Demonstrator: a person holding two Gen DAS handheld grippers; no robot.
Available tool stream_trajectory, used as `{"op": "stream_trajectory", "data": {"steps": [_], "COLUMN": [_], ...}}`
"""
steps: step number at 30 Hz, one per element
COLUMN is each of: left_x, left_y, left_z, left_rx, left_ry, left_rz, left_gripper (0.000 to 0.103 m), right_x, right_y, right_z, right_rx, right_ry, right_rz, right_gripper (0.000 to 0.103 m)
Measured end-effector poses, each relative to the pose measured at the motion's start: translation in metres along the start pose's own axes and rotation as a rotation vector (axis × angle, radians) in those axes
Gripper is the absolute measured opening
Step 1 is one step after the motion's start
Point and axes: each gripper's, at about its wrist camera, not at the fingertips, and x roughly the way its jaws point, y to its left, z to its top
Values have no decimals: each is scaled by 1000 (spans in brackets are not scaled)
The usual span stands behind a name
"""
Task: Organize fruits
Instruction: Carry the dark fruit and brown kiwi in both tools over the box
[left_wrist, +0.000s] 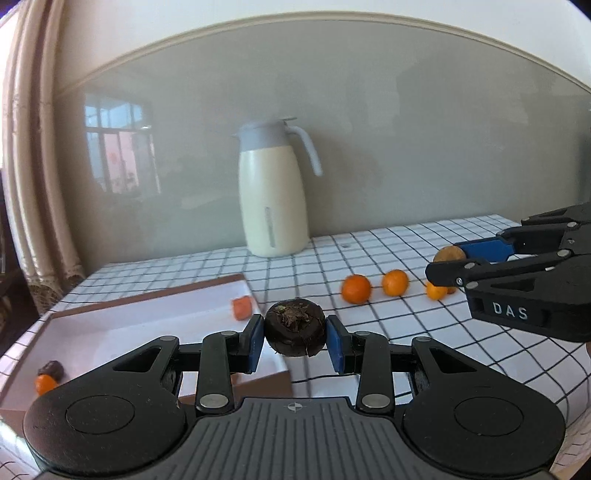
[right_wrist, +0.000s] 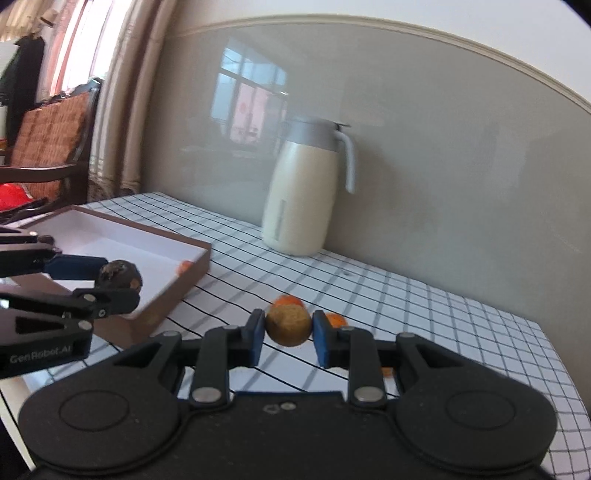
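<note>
My left gripper (left_wrist: 295, 338) is shut on a dark brown round fruit (left_wrist: 295, 328) and holds it above the near right corner of the brown-rimmed white tray (left_wrist: 122, 325). It also shows in the right wrist view (right_wrist: 118, 275). My right gripper (right_wrist: 289, 332) is shut on a tan-brown kiwi (right_wrist: 289, 325), above the table. In the left wrist view it (left_wrist: 448, 264) holds the kiwi (left_wrist: 448, 254) at the right. Three oranges (left_wrist: 356, 289) (left_wrist: 395, 282) (left_wrist: 436, 291) lie on the checked cloth. The tray holds an orange piece (left_wrist: 242, 307), a small orange (left_wrist: 45, 384) and a dark fruit (left_wrist: 52, 368).
A cream jug with a grey lid (left_wrist: 273, 192) stands at the back by the wall. The table with the checked cloth (left_wrist: 406, 332) ends at the left by a curtain (left_wrist: 33, 147). A wooden chair (right_wrist: 48, 147) stands beyond the table's far left.
</note>
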Motion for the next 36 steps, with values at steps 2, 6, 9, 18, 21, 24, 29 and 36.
{"op": "stream_trajectory", "data": {"steps": [2,6,9,18,21,24,29,36], "left_x": [-2,-7,-11,-22,-27,-30,-32,-31], "left_y": [8,23,33,71,82,90,103,123], "left_z": [-1,-4,-7,-18,-22,-24,-28,-33], "left_rx": [-11,-32,-37,-66,-77,-86,-96,-134], "left_ry": [-4,-9,-12,-16,-20,-21,-22,-16], "left_rz": [19,51,79,175,200,218,245,284], "left_gripper": [36,36,36,36,36,36,36,36], "right_x": [1,4,7,21,23,25,31,40], "right_y": [7,23,35,63,72,81,94,102], "right_z": [2,9,12,24,27,31,36,43], "right_rx": [-11,-38,-55,-73,-79,-85,-94,-82], "right_ry": [-7,-34,-44,-62,-73,-83,-95,-112], "right_rz": [26,91,129,195,218,238,263,274], "right_gripper": [19,19,19,19,19,19,19,19]}}
